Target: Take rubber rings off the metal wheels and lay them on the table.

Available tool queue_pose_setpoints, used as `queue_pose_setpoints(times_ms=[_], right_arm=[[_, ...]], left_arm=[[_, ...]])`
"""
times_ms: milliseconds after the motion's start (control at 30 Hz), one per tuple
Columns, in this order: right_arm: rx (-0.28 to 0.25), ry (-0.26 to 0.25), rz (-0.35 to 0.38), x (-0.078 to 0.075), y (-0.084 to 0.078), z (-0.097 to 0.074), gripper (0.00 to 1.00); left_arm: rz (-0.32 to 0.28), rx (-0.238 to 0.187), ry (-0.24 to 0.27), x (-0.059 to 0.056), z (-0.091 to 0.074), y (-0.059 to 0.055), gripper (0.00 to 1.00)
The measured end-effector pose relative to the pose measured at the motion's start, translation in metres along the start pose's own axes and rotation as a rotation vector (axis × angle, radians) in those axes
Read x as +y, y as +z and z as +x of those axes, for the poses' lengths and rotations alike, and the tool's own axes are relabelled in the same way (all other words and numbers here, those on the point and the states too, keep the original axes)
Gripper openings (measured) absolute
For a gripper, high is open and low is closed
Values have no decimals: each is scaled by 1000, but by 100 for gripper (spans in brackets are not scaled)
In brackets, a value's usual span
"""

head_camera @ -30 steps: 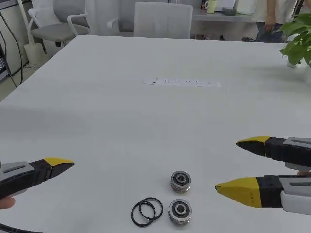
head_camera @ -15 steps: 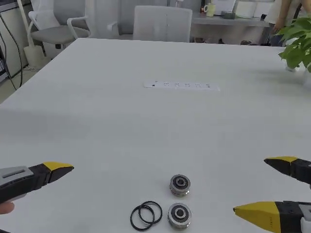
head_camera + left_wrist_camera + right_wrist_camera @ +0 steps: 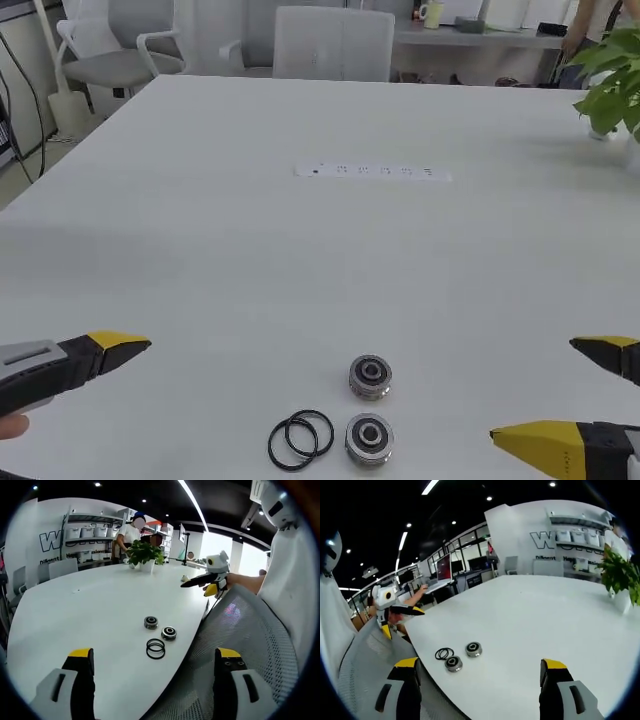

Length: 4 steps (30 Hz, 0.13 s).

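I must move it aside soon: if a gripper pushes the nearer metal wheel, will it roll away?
Probably not: the nearer metal wheel lies flat on the table, so it should slide. It looks solid metal, likely heavy for its size.

Two metal wheels (image 3: pixel 371 373) are counted. Two rubber rings (image 3: pixel 301 438) (black, overlapping) are counted beside them. One power strip (image 3: pixel 372 172) and one potted plant (image 3: pixel 612 80) are seen.

Power strip (image 3: pixel 373 171): white, lying flat, sockets upward.
Potted plant (image 3: pixel 612 75): green leaves, far right.
Chair (image 3: pixel 335 42): grey backrest, beyond the power strip.
Office chair (image 3: pixel 105 55): white, armrests, far left.
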State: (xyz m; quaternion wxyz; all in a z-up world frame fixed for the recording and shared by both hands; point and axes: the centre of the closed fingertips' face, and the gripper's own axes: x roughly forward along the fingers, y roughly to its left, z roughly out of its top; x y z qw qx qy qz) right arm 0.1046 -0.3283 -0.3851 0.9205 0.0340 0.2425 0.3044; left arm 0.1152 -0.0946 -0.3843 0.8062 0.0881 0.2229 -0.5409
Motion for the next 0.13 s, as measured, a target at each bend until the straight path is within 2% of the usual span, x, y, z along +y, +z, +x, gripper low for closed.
queue_pose_setpoints(times_ms=[133], right_arm=[[16,4,16,7,-4,1,99]], left_arm=[[0,-4,0,0,0,1,99]])
